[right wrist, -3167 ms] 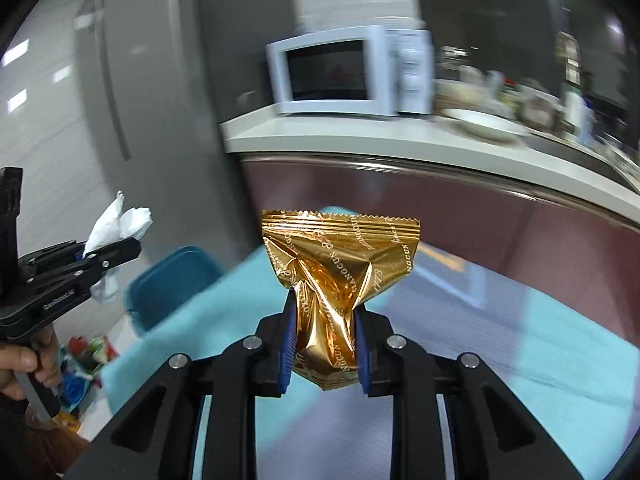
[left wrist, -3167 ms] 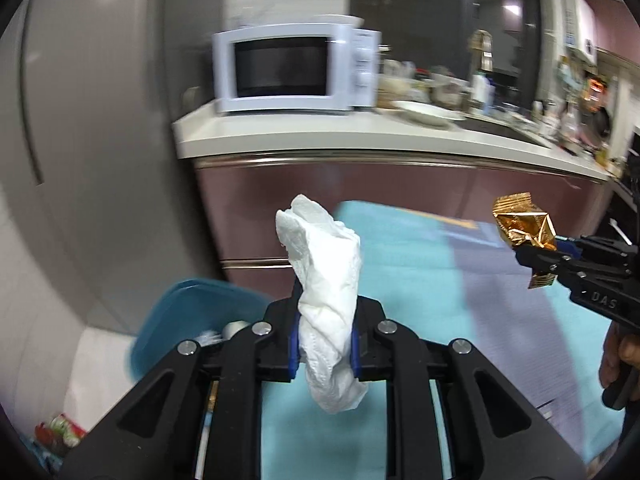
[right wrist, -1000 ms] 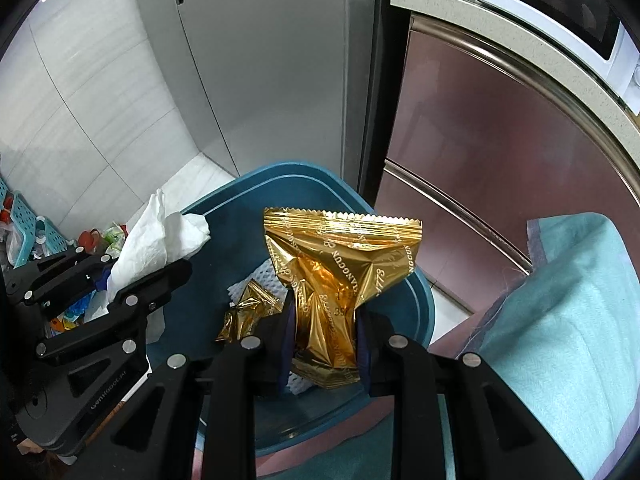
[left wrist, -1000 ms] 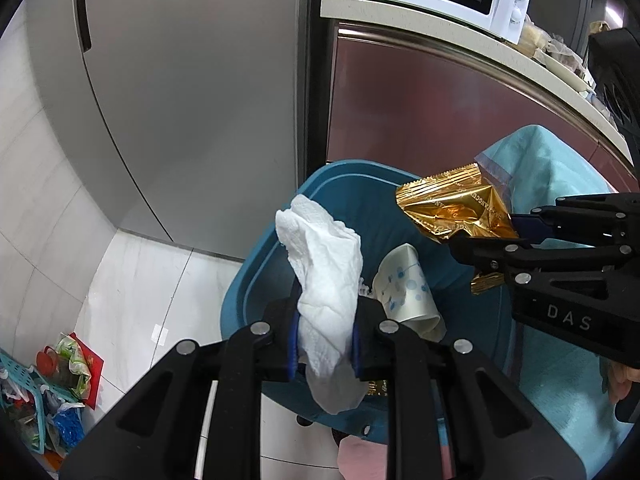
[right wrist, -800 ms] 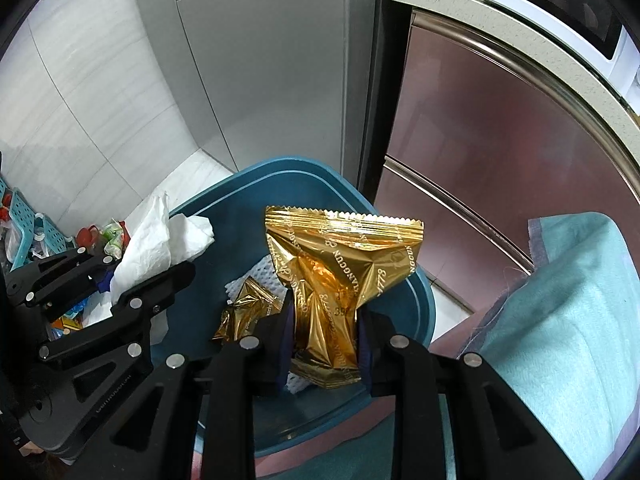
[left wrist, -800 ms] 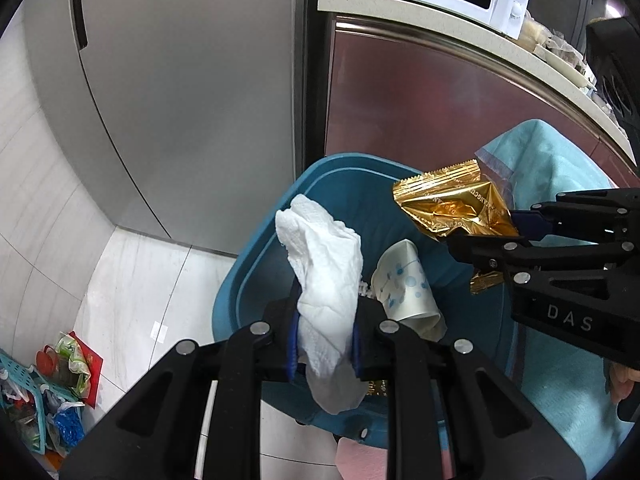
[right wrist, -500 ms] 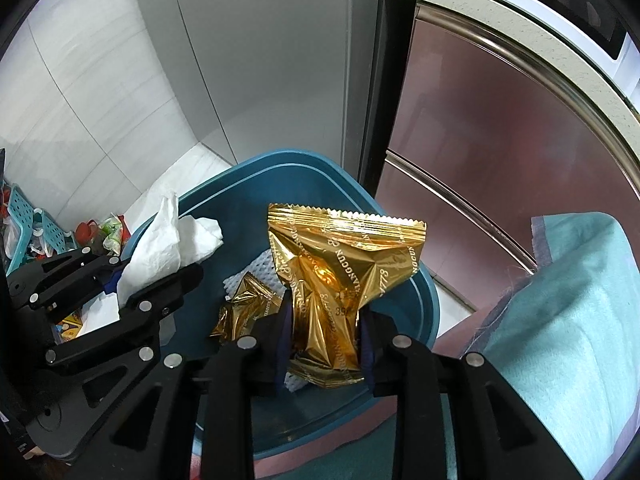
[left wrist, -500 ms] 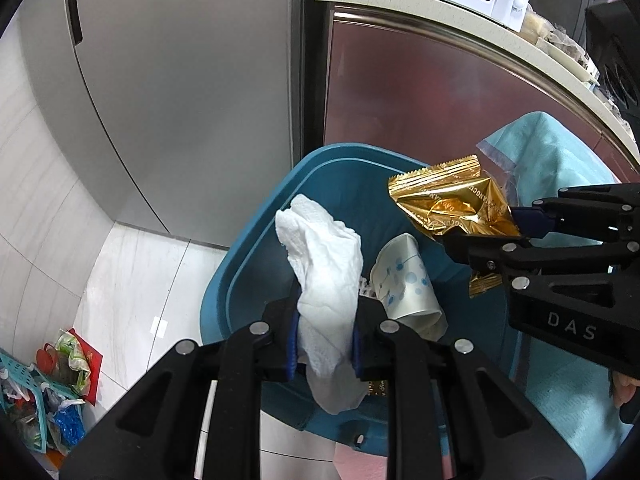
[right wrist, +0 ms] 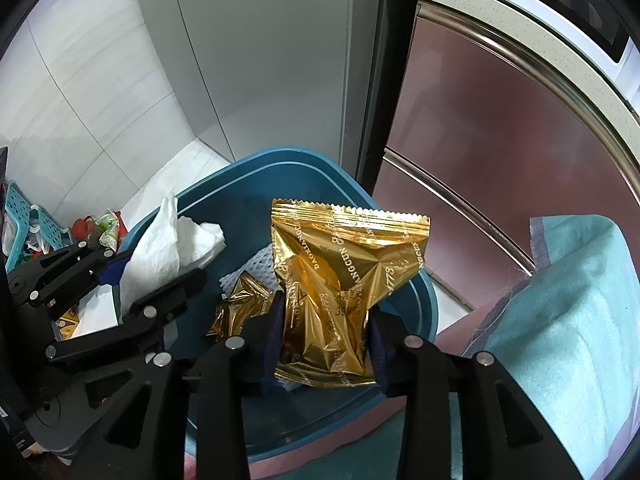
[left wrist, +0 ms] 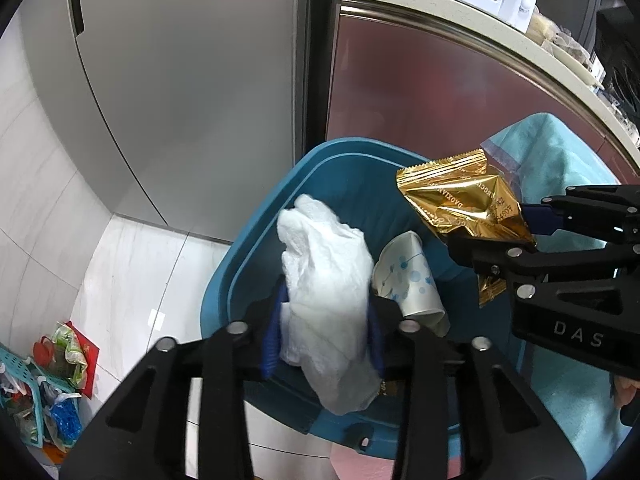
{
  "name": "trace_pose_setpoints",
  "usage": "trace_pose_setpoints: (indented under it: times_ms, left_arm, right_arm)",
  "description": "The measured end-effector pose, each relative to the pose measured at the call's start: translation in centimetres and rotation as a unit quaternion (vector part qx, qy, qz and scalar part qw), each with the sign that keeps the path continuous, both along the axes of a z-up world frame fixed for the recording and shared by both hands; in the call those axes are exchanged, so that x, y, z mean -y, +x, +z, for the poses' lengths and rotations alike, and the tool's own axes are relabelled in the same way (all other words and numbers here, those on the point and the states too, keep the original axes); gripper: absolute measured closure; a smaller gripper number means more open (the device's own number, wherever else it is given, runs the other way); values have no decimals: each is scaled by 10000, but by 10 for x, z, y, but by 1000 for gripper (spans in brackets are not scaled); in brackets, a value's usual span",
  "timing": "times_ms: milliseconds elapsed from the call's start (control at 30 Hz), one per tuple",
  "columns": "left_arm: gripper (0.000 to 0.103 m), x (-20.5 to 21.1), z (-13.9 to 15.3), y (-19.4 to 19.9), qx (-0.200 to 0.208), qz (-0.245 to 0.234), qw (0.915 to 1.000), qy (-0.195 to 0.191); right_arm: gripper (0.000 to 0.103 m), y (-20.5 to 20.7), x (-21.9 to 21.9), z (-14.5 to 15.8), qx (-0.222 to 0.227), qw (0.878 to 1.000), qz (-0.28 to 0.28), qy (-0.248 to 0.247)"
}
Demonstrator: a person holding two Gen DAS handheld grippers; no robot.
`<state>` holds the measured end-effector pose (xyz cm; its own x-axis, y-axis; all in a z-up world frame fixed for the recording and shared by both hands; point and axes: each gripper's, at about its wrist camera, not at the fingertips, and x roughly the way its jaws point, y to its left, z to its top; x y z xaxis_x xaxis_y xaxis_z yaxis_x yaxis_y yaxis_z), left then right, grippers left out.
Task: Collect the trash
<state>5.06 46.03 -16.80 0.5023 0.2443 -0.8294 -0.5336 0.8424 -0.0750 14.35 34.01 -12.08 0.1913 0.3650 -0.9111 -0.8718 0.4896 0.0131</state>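
A crumpled white tissue [left wrist: 326, 280] is pinched between the blue pads of the left gripper [left wrist: 323, 322], and a gold foil wrapper [right wrist: 340, 288] is clamped by its lower half in the right gripper [right wrist: 325, 336]. Both are held above the open blue bin [right wrist: 304, 168], which stands on the floor beside the grey fridge [left wrist: 192, 80] and against a table draped in a teal cloth [right wrist: 580, 300]. Inside the bin a paper cup [left wrist: 408, 276] and a smaller gold wrapper [right wrist: 244, 308] can be seen lying. The tissue is judged very light, soft and easily torn, so a hold across its bunched middle is suited. The foil wrapper is judged light, crinkly and slick, best held across a flattened fold. Both are likely to flutter when released, so release directly over the opening is advised.
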Motion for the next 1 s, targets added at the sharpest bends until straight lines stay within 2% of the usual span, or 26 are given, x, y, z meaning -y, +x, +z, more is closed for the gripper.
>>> trace_pose_setpoints:
  times_ms: [100, 267, 333, 767, 1000]
  left_arm:
    - [54, -1, 1, -2, 34, 34, 10000, -8]
    - [52, -3, 5, -5, 102, 65, 9999, -21]
    - [48, -5, 7, -6, 132, 70, 9999, -20]
    - [42, -17, 21, -20, 325, 222, 9992, 45]
    - [32, -22, 37, -32, 349, 307, 9984, 313]
  right_arm:
    - [63, -1, 0, 2, 21, 10000, -3, 14]
    - [58, 1, 1, 6, 29, 10000, -9, 84]
    - [55, 2, 2, 9, 38, 9999, -14, 122]
    - [53, 10, 4, 15, -137, 9993, -106, 317]
    - [45, 10, 0, 14, -266, 9988, -82, 399]
